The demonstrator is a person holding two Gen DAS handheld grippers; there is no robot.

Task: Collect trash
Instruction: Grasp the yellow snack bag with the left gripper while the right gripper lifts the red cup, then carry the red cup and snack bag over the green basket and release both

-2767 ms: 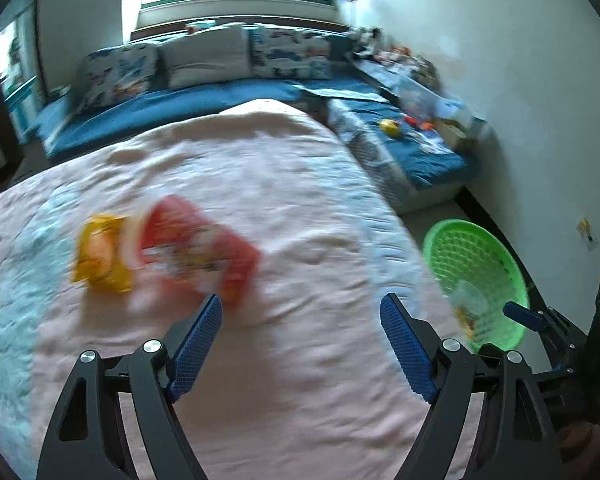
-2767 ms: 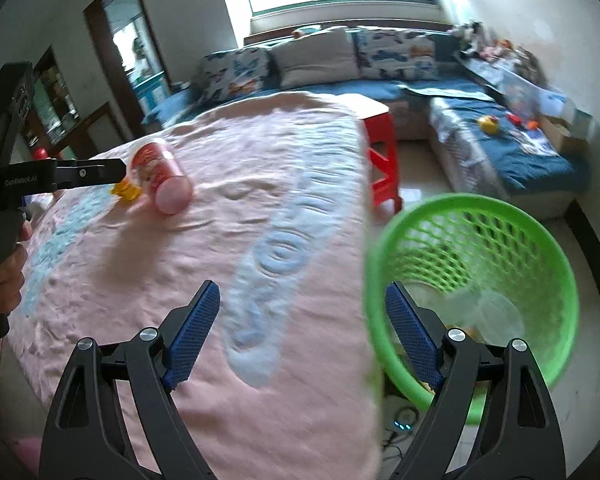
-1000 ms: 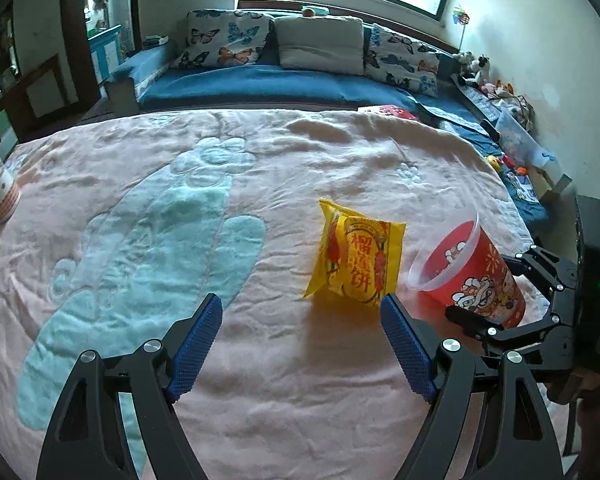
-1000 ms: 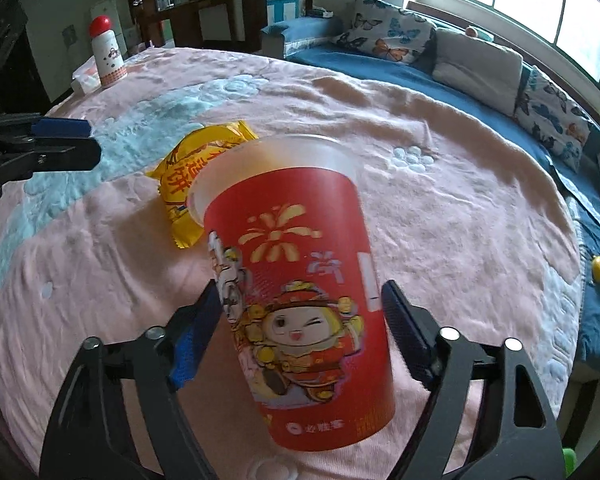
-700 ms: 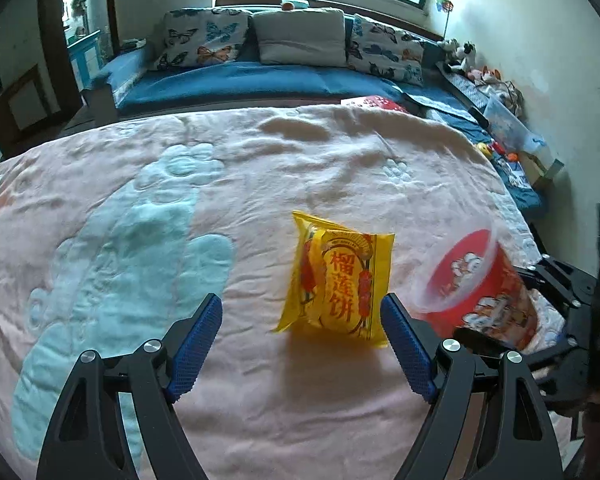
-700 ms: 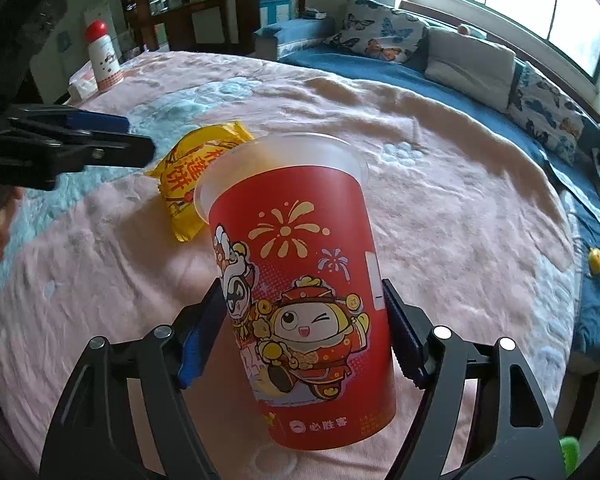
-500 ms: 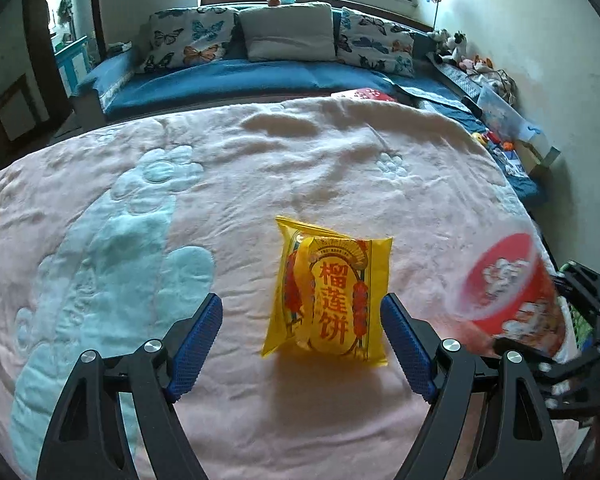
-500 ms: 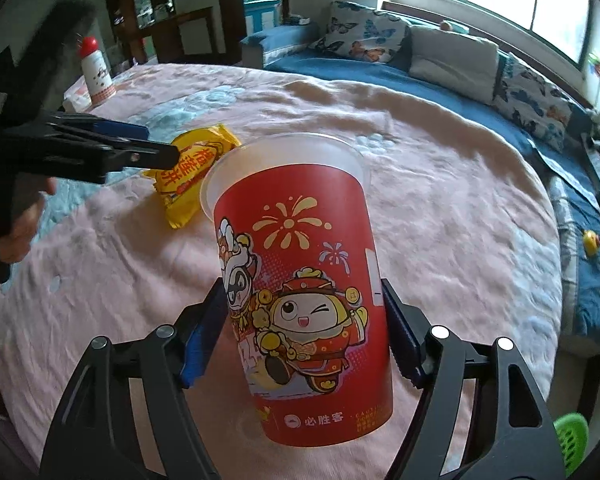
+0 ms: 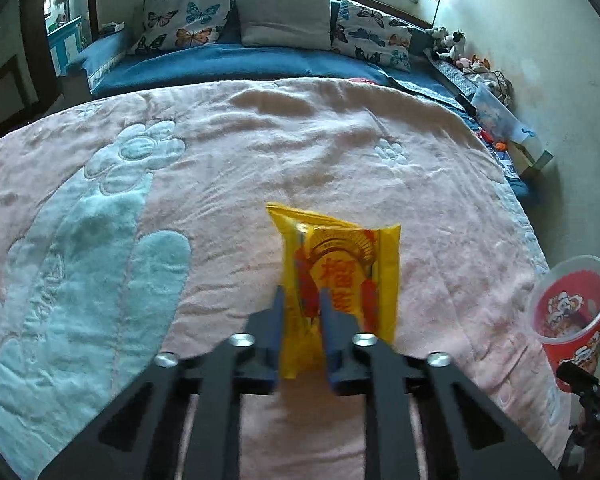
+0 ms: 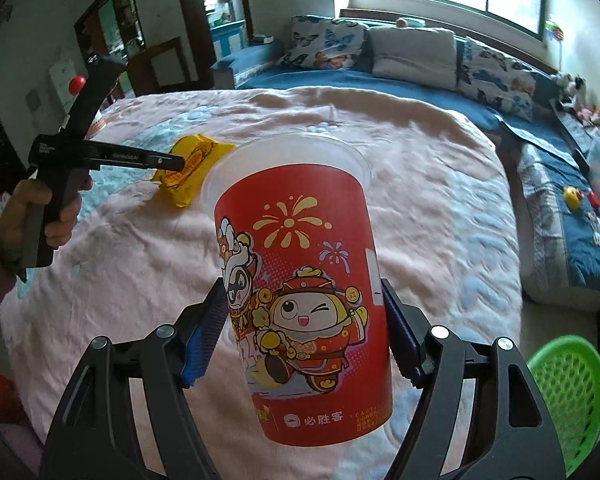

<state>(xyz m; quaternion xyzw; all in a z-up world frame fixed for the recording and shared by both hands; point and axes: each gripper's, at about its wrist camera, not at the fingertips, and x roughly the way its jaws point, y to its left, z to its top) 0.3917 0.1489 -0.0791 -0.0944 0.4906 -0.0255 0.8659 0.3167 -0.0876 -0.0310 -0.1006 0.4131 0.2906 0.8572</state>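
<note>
Fuzzy pink blanket (image 9: 340, 152), crinkly yellow packet (image 9: 352, 276)

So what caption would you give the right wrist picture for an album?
Right tool gripping a red cartoon cup above a pink blanket, green basket nearby.

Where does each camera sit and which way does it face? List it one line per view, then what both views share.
Left wrist: sits on the left gripper, looking forward across the pink blanket toward the blue sofa; its fingers pinch the yellow snack bag.
Right wrist: sits on the right gripper, facing the same sofa at an angle; its fingers clamp the red cup; the green basket sits low right, and the person's left hand shows.
Shared: snack bag, cup, blanket, sofa.
</note>
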